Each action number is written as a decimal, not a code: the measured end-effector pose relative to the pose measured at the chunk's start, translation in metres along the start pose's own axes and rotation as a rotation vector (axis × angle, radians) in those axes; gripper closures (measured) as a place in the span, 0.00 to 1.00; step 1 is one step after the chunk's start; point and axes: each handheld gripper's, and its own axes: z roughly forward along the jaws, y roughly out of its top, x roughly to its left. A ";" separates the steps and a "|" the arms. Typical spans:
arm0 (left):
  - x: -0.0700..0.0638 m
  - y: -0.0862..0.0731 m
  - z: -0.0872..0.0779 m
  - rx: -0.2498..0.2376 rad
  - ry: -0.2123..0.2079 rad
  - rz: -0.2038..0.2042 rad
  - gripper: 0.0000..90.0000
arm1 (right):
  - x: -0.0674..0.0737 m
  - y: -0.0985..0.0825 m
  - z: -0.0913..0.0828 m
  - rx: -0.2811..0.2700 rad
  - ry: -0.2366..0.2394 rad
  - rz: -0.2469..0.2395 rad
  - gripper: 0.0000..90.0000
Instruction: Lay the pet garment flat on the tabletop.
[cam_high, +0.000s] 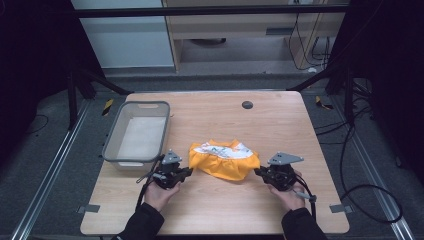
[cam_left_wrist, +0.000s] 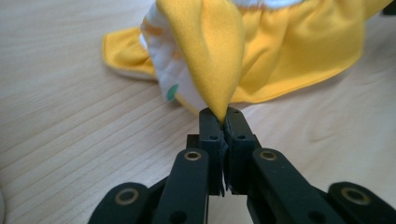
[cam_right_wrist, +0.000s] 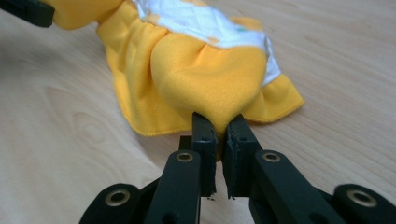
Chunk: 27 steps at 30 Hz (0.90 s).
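A small yellow garment (cam_high: 224, 160) with a white printed panel lies bunched on the near middle of the wooden counter (cam_high: 280, 125); the panel carries coloured marks, too small to read as writing. The left gripper (cam_high: 186, 172) pinches a fold at the cloth's left end, its jaws pressed tight on the fabric. The right gripper (cam_high: 258, 172) clamps a rounded fold at the right end. A grey plastic basket (cam_high: 113, 137) sits just beyond the left gripper, near the counter's left edge.
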 end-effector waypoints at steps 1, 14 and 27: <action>-0.001 0.000 -0.006 -0.003 -0.013 0.006 0.97 | 0.001 0.000 -0.006 -0.003 0.018 0.001 0.94; -0.025 -0.036 -0.043 0.072 -0.124 0.004 0.97 | 0.029 -0.024 -0.060 0.050 0.156 -0.018 0.94; -0.024 -0.053 -0.058 -0.008 0.014 0.025 0.49 | 0.027 -0.038 -0.053 0.016 0.020 -0.053 0.62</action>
